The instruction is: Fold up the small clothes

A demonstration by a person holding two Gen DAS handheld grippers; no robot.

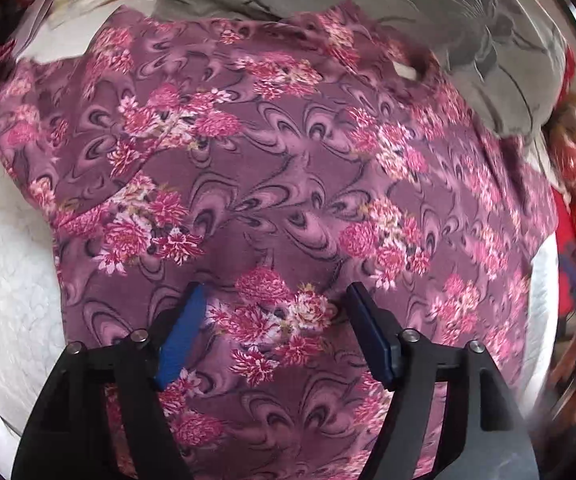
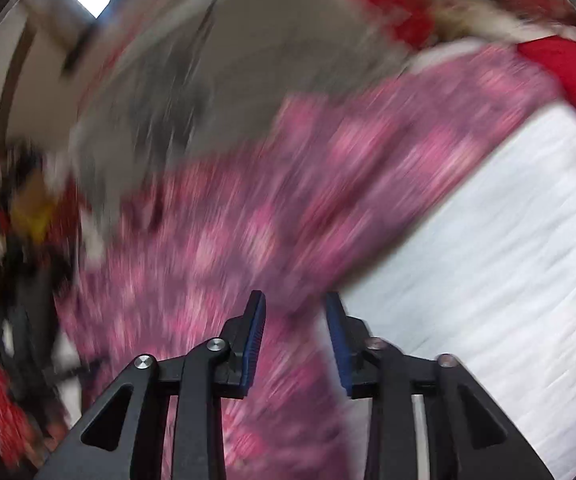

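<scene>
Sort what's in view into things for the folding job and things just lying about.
For the job:
floral garment, spread flat
left claw, open above it
right claw, open at its edge

Lying about:
grey patterned fabric
red cloth
white bedding underneath

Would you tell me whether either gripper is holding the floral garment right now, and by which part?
Nothing is held: the left gripper and right gripper are both open above the floral garment.

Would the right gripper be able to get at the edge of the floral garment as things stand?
Probably yes. The right gripper is open, and the floral garment has its edge just ahead of the fingertips on the white bedding, with nothing between them. The view is motion-blurred, so the exact gap is unclear.
</scene>
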